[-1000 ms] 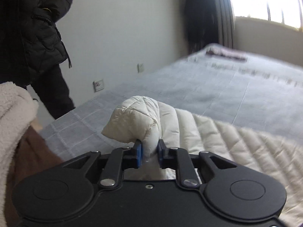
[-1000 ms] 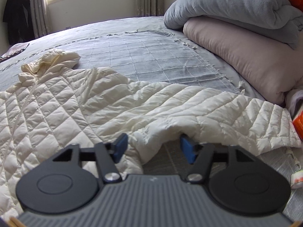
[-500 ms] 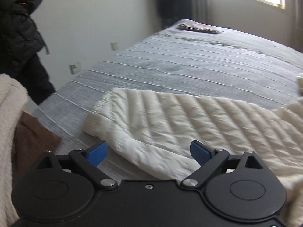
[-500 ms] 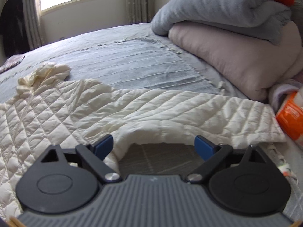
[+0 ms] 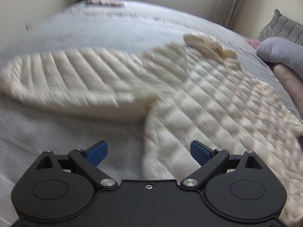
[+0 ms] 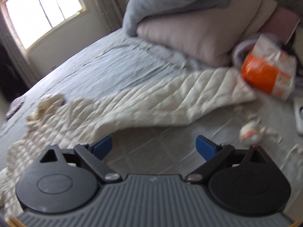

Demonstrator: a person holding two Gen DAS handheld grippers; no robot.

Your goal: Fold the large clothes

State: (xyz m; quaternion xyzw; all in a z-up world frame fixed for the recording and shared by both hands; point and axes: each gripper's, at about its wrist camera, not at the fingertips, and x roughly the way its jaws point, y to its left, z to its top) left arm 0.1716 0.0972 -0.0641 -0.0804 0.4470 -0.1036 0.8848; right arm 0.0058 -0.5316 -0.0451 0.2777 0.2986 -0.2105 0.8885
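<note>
A cream quilted jacket (image 5: 208, 98) lies spread flat on the grey bed (image 5: 56, 124). In the left wrist view its one sleeve (image 5: 72, 75) stretches left and its hood (image 5: 208, 43) lies at the far side. My left gripper (image 5: 148, 150) is open and empty, low over the jacket's near edge. In the right wrist view the jacket (image 6: 132, 106) lies ahead, with its other sleeve (image 6: 198, 92) reaching right. My right gripper (image 6: 154, 145) is open and empty over bare bedcover, just in front of the sleeve.
Folded grey and pink duvets (image 6: 189, 28) are stacked at the head of the bed. An orange and white packet (image 6: 269, 71) lies at the sleeve's end, with a small white ball (image 6: 250, 130) nearby. A window (image 6: 43, 11) is behind the bed.
My left gripper let go of the sleeve cuff, opened and swung right along the jacket. My right gripper opened wider and turned right toward the sleeve end.
</note>
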